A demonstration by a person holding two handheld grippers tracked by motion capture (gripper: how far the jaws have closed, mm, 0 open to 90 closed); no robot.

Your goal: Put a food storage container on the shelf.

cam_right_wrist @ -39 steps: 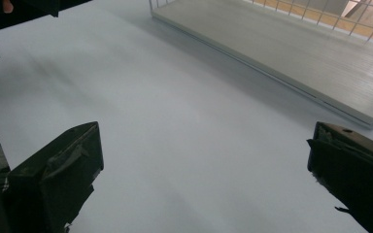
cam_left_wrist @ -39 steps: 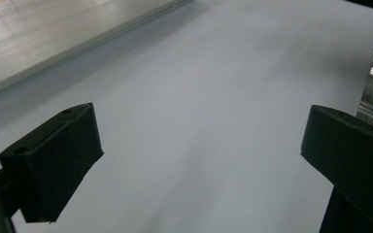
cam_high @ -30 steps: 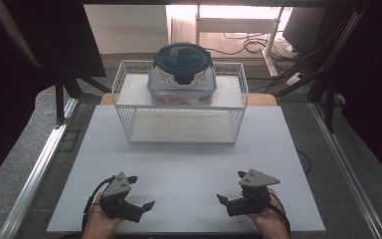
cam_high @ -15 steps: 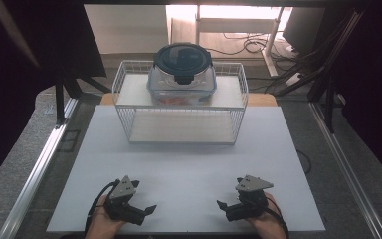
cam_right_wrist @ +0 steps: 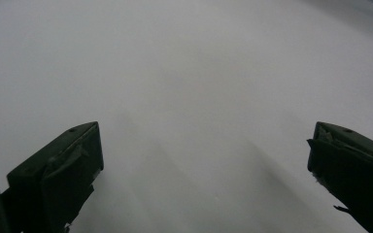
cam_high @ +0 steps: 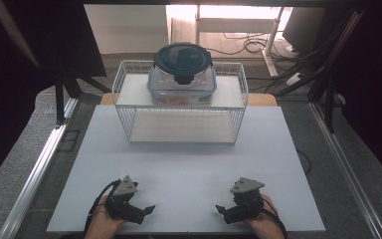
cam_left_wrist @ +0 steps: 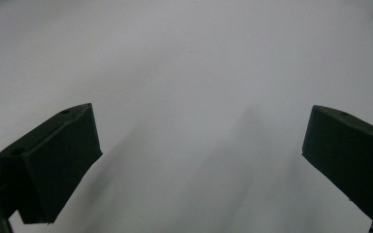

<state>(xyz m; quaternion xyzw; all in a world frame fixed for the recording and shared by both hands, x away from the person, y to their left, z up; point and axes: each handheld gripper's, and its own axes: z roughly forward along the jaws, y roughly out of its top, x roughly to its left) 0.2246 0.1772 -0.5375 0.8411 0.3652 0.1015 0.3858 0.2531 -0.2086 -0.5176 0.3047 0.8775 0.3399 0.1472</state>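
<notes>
On the smooth white matte board stands a white wire shelf rack, a box shape of thin metal rods. On top of the rack sits a clear plastic container with a round dark lid. Well apart from the rack, at the near edge of the board, rest the left black gripper and the right black gripper. Each has its blocky jaws spread wide and holds nothing.

Grey speckled floor around the white table — bright light and cables beyond.
</notes>
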